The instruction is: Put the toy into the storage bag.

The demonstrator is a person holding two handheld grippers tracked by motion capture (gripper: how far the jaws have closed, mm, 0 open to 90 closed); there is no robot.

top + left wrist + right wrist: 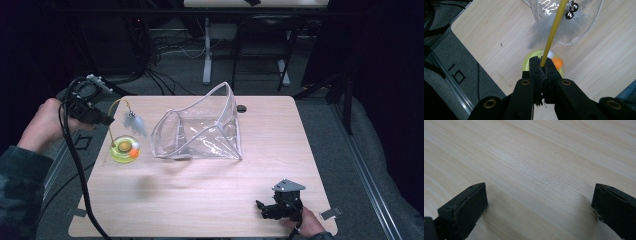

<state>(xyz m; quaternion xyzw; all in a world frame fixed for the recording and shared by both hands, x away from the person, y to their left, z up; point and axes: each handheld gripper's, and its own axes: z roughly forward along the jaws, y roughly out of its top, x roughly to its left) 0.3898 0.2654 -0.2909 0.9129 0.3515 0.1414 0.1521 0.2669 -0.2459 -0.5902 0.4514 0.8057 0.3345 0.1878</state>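
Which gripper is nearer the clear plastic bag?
Left. The left gripper holds the yellow wand beside the bag; the right gripper sits open near the table's front edge.

This looks like a lab or test room set up for recording, not a home. A plain light-wood table stands on grey carpet in a dim space with black walls or curtains at the sides. Behind it, loose black cables lie tangled on the floor around the white leg of another table, next to the dark frame of a chair or stand. A metal rail runs along the floor at the right, and printed marks show on the carpet at the left edge.
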